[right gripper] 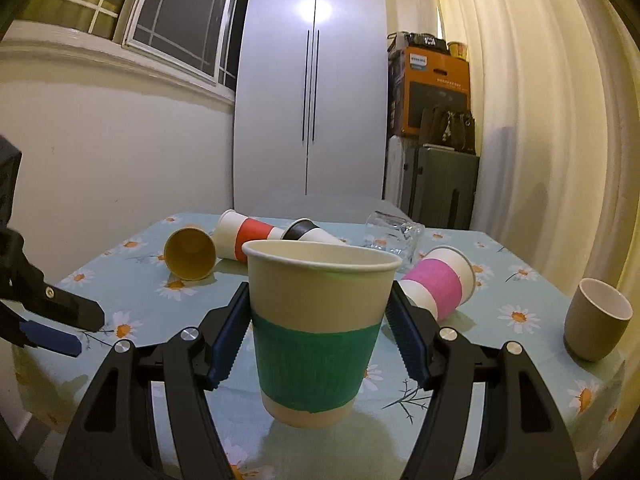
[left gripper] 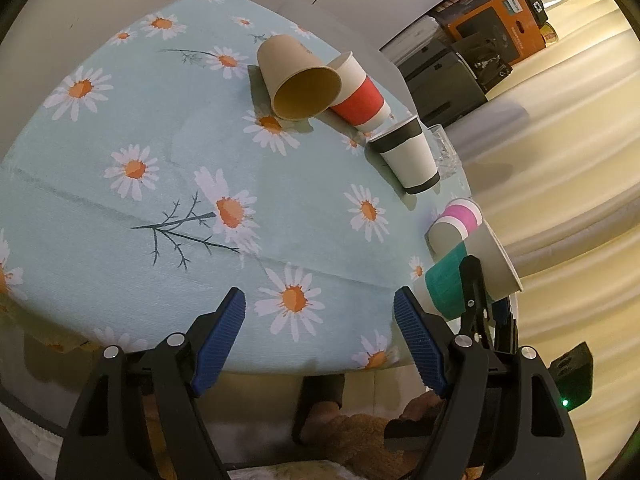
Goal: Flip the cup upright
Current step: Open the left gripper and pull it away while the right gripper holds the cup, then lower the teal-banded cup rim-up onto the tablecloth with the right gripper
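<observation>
The green-banded cup (right gripper: 316,332) is clamped upright by the right gripper (right gripper: 316,336) above the table (right gripper: 520,360), ready for setting down; the left gripper (left gripper: 320,336) is held wide, empty.

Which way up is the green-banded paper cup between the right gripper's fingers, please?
Upright: the green-banded paper cup has its open rim on top and narrow base down, between the right gripper fingers. Whether its base touches the table: cannot tell.

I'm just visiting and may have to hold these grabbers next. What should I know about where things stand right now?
Right gripper: shut on the green-band cup, mouth up; whether it touches the table is unclear.
Left gripper: open, holding nothing.
Still on their sides: tan cup, red-band cup, black-band cup, pink-band cup, a glass.
The grey mug stands upright.
Left: release the green one, right the others.
</observation>
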`<act>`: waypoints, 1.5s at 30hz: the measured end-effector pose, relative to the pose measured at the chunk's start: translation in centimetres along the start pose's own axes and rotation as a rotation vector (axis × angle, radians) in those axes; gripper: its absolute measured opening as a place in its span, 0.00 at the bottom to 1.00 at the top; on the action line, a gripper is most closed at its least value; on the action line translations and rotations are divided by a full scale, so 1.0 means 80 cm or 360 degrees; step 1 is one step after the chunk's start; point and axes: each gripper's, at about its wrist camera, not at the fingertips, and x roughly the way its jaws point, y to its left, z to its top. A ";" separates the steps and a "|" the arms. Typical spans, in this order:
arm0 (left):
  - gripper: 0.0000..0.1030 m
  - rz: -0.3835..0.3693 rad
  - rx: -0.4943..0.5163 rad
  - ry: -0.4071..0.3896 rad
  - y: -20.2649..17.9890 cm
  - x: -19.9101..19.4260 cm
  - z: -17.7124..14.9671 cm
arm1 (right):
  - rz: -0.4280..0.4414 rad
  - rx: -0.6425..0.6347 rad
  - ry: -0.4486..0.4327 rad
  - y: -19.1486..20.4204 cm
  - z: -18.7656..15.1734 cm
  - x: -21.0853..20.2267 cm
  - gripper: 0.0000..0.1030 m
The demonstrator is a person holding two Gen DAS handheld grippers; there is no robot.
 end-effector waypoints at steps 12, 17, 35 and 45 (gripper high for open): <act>0.73 0.0008 0.0004 0.0016 0.001 0.006 0.000 | -0.0003 0.0000 -0.0036 0.004 -0.012 -0.001 0.65; 0.73 0.0013 0.0009 0.0020 0.001 0.007 0.000 | -0.0004 -0.0013 -0.0017 0.003 -0.017 0.001 0.65; 0.73 0.0010 -0.0001 0.0013 0.005 0.004 0.000 | 0.0001 -0.0030 0.0086 0.004 -0.032 0.002 0.69; 0.73 0.0020 -0.0012 0.0003 0.007 0.003 0.001 | 0.0027 -0.0022 0.0084 0.006 -0.027 -0.006 0.88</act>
